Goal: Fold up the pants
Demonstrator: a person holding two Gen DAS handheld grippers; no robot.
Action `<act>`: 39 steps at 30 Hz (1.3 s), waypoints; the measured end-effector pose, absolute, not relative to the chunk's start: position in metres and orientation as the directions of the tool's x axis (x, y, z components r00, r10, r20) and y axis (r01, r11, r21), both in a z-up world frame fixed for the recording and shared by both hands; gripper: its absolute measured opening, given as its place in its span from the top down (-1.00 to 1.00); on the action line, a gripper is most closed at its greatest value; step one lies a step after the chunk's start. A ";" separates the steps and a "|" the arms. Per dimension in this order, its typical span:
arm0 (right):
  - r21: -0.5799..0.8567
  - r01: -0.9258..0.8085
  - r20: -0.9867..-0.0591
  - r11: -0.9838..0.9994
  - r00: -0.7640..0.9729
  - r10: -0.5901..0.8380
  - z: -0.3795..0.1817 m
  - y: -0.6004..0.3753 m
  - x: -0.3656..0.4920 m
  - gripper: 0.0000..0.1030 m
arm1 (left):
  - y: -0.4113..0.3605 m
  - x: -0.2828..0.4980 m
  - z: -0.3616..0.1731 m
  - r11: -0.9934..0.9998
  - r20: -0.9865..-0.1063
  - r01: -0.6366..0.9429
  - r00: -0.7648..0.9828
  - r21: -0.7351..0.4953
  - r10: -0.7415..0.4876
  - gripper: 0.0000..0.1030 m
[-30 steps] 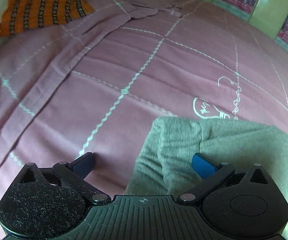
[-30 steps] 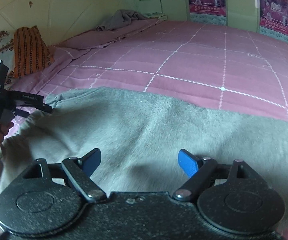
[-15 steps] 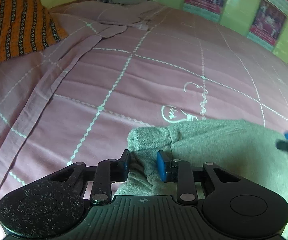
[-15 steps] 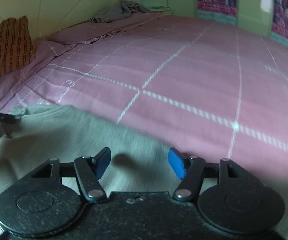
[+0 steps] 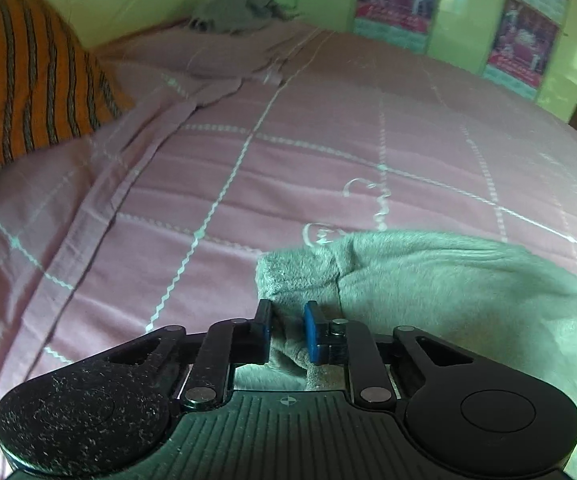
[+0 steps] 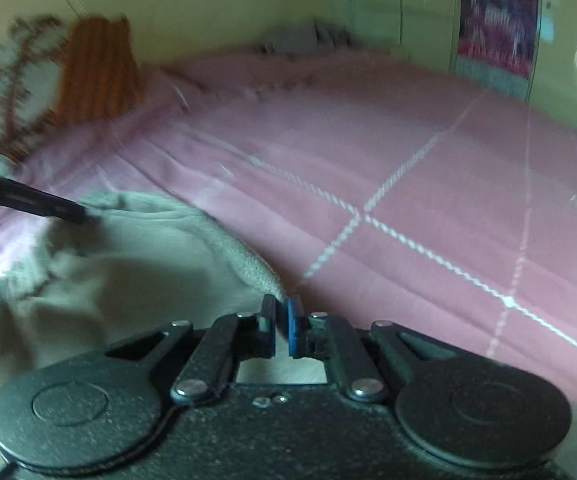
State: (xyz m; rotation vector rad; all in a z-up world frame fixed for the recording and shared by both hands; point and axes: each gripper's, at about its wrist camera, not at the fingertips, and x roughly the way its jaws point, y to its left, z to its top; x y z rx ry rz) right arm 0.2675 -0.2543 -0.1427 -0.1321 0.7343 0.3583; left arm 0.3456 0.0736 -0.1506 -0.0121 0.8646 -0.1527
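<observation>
Both grippers clamped on grey pants [image 5: 428,280].
Left gripper [image 5: 287,330] and right gripper [image 6: 281,322] pinch pants edges above the pink bed [image 5: 328,152]; right view blurred, apparently the hem.

A: Past the pants [image 6: 136,280], what's blurred?
B: The orange striped pillow [image 6: 98,68] and wall posters [image 6: 496,40] (right wrist view); beside that pillow, a patterned shape I can't identify.
A: Pants whole?
B: Cut off by the frame's edge.

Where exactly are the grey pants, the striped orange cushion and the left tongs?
grey pants [image 5: 448,280], left wrist view, top fabric surface.
striped orange cushion [image 5: 44,88], left wrist view, middle.
left tongs [image 5: 287,330], left wrist view, midway between fingertips.
</observation>
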 end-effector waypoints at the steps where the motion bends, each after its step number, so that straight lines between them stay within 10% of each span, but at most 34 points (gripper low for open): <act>1: 0.006 -0.378 -0.656 0.926 0.697 0.289 -0.133 -0.252 0.249 0.90 | 0.074 0.338 -0.145 0.988 -0.750 0.137 0.646 -0.071 -0.144 0.72; 11: 0.119 -0.448 -0.691 0.886 0.603 0.397 -0.137 -0.223 0.060 0.89 | 0.095 0.234 -0.122 0.992 -0.781 0.124 0.616 -0.034 -0.104 0.72; 18: 0.176 -0.335 -0.746 0.926 0.569 0.348 -0.166 -0.209 0.033 0.51 | 0.139 0.187 -0.138 0.991 -0.898 -0.022 0.425 -0.135 -0.113 0.61; 22: 0.242 -0.247 -0.727 0.938 0.594 0.344 -0.156 -0.226 0.017 0.37 | 0.166 0.163 -0.122 0.926 -0.843 -0.135 0.475 -0.352 -0.251 -0.71; 26: 0.315 -0.110 -0.743 0.943 0.589 0.317 -0.167 -0.247 0.011 0.24 | 0.155 0.156 -0.132 0.859 -0.799 -0.165 0.483 -0.485 -0.358 -0.54; 29: 0.367 -0.038 -0.738 0.930 0.597 0.315 -0.176 -0.252 0.006 0.24 | 0.139 0.157 -0.154 0.824 -0.801 -0.205 0.442 -0.528 -0.403 0.25; 39: 0.429 0.053 -0.741 0.902 0.592 0.318 -0.179 -0.252 0.002 0.24 | 0.131 0.166 -0.191 0.765 -0.787 -0.316 0.489 -0.562 -0.376 0.27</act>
